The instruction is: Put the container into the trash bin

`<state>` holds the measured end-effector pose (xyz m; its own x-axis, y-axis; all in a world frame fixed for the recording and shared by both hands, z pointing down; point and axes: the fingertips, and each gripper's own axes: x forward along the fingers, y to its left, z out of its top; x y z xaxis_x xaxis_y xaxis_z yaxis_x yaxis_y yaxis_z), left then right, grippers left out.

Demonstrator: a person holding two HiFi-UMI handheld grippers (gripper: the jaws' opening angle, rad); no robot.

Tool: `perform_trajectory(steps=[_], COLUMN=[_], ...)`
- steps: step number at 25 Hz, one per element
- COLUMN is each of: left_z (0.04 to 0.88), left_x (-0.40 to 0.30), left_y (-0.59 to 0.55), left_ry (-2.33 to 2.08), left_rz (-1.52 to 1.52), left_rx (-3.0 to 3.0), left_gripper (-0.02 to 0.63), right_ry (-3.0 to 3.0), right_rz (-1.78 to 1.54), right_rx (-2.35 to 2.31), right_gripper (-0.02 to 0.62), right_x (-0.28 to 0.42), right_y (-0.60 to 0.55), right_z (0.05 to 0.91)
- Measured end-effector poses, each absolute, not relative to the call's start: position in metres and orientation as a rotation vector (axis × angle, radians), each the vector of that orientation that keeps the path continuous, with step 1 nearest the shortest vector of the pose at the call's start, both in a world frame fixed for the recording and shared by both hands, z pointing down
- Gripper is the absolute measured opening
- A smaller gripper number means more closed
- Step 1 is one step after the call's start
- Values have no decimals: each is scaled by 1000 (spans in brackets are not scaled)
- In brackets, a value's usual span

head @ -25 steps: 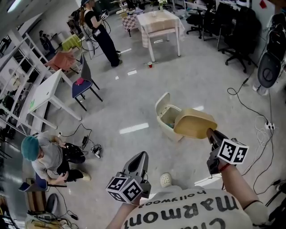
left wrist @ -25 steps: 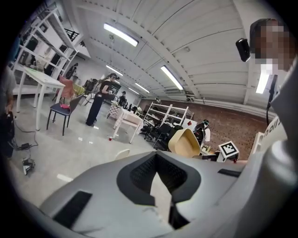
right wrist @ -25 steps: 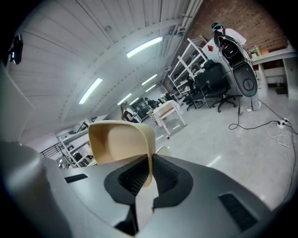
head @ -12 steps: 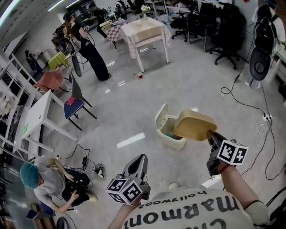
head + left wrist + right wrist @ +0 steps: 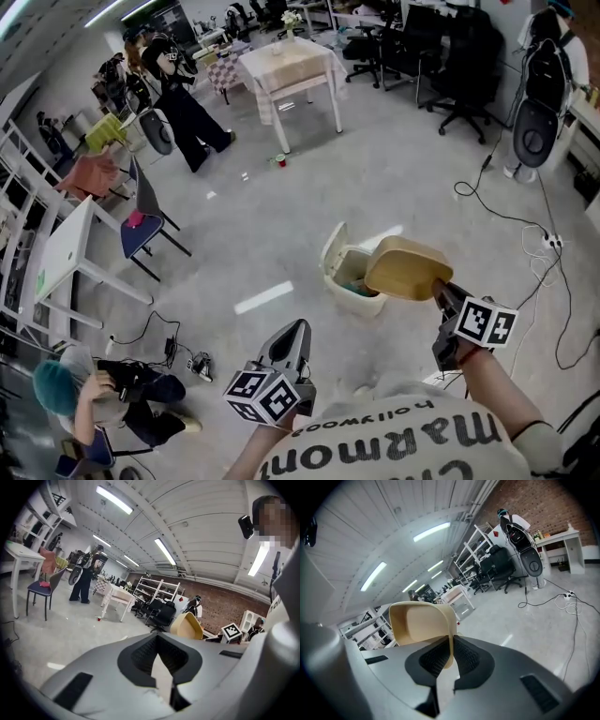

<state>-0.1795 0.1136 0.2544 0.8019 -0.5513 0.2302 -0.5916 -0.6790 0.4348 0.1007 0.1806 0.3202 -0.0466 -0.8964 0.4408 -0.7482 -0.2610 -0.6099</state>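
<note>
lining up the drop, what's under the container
The bin, lid up. The container in the right gripper covers its right side, so part of the inside is hidden.

The tan, empty container (image 5: 408,267) hung tilted just above the open cream trash bin (image 5: 349,298), which stood on the floor (image 5: 281,216).

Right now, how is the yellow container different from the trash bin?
The container is tan and hangs in the air, tipped sideways, pinched by the right gripper. The trash bin is paler, stands on the floor, its lid flipped up. Both have open mouths.
</note>
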Motion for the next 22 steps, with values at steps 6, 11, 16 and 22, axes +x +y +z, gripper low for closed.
perform_trajectory(steps=[6,11,16,22], left_z=[272,274,270,275], left_x=[-169,-154,-145,-123], left_y=[102,75,43,4], left_ry=[-836,-895,-990,-1081], left_rz=[129,130,105,65], left_rx=[2437,2407,2371,2306], left_gripper=[-12,-12,-12,-12], right_ry=[1774,1789,1867,1972], right_rz=[-1264,-1332,-1350,-1361], right_rx=[-2008,-1960,-1905,-1851], right_gripper=[21,21,21,21], right_x=[95,112,131,155], right_y=[168,135,79,14], right_z=[337,350,349,348])
